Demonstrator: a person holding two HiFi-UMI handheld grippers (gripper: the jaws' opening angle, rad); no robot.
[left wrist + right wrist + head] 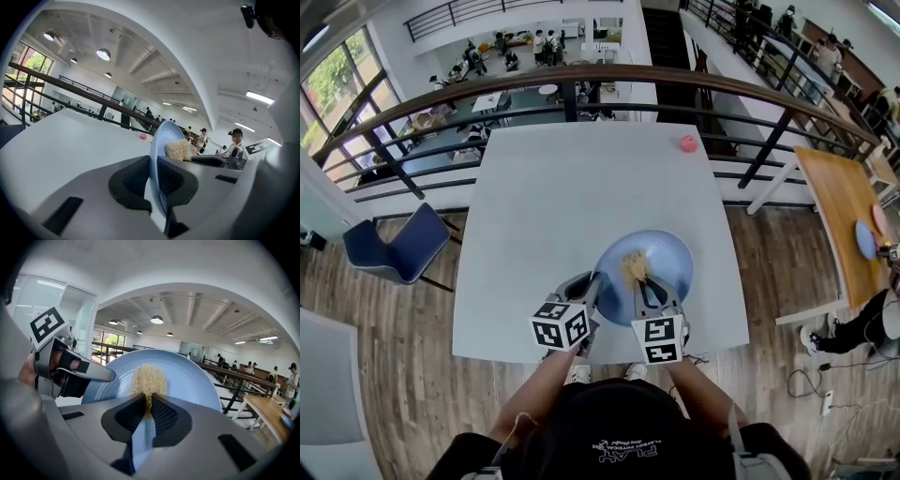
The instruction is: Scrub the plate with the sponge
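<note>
now left claw (153, 178) clamps one plate (667, 255) by its rim; right claw (149, 409) clamps one sponge (148, 378).

Open-plan public hall, office or campus type: a mezzanine railing (581, 73) overlooks lower-floor tables (487, 101) and groups of people (546, 42), under round ceiling lamps (103, 54).

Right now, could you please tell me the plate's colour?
The plate is light blue, clearest in the right gripper view.

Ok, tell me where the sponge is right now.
In the head view the sponge lies on the blue plate, near the table's near edge right of centre, pinched by the right hand-held gripper; the left hand-held gripper clamps the plate's left rim.
</note>
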